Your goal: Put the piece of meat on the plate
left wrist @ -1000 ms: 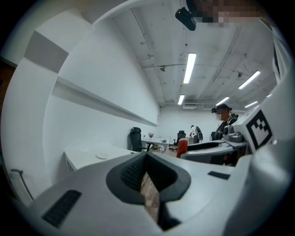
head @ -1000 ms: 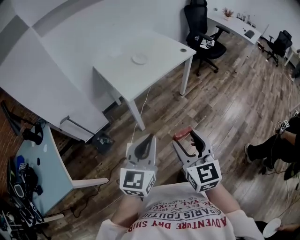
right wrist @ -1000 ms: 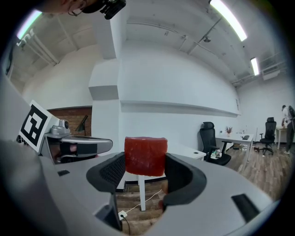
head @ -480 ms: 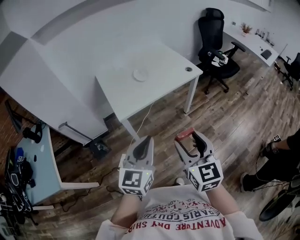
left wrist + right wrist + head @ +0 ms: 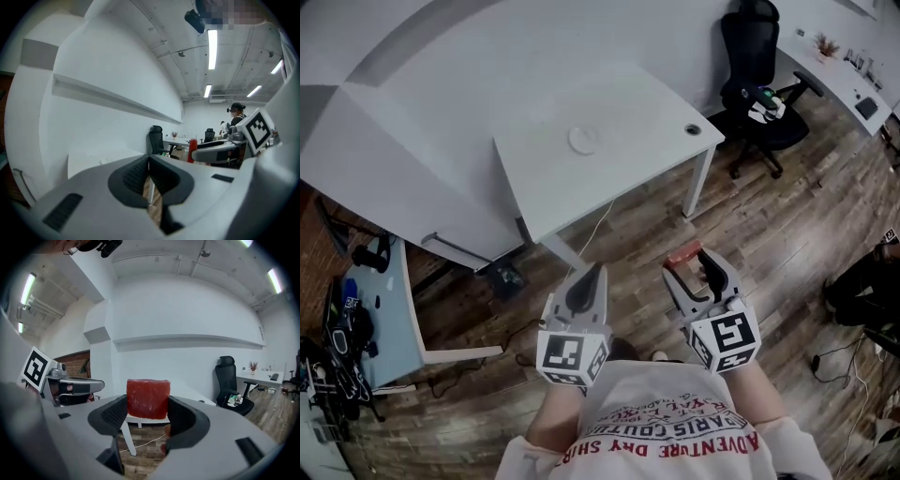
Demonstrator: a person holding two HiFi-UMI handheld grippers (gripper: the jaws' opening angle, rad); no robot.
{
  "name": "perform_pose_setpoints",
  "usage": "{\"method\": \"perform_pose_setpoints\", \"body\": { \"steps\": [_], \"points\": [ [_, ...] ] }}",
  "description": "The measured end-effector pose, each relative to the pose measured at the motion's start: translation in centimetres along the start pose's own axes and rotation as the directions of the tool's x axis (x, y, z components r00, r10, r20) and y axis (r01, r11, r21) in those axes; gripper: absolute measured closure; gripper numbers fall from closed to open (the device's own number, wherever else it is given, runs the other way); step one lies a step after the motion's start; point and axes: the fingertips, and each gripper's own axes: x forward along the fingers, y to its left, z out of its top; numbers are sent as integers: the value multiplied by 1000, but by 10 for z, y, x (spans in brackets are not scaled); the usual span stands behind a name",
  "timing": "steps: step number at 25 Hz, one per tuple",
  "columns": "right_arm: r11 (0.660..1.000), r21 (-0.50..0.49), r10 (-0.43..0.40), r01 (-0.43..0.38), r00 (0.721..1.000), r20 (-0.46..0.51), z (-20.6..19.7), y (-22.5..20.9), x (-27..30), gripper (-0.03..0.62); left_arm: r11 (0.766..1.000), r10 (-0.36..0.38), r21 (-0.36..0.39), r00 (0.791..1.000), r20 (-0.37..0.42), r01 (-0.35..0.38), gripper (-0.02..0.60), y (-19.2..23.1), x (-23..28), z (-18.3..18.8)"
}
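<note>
A small white plate (image 5: 583,140) lies near the middle of a white table (image 5: 628,112), well ahead of both grippers. My right gripper (image 5: 694,260) is held over the wood floor, shut on a red block of meat (image 5: 682,254). In the right gripper view the meat (image 5: 148,398) is pinched between the two dark pads, with the table behind it. My left gripper (image 5: 594,274) hangs beside it to the left, shut and holding nothing. The left gripper view has its jaws (image 5: 149,165) closed together, and the right gripper (image 5: 213,151) with the meat shows off to the right.
A black office chair (image 5: 759,75) stands right of the table, with another desk (image 5: 844,47) behind it. A pale blue side table (image 5: 380,314) with dark gear is at the left. Cables (image 5: 595,225) trail on the floor. A seated person's legs (image 5: 862,291) are at the right.
The table and plate have drifted lower and to the right in the head view as I come nearer. Both grippers keep their pose, the right still holding the meat.
</note>
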Motion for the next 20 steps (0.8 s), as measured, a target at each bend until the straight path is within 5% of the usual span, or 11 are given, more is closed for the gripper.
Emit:
{"method": "perform_pose_setpoints", "body": {
  "steps": [20],
  "points": [
    [996,-36,-78,77,996,-41,55,-11,245,322,994,-106,26,994,15,106,574,197,180,36]
  ]
}}
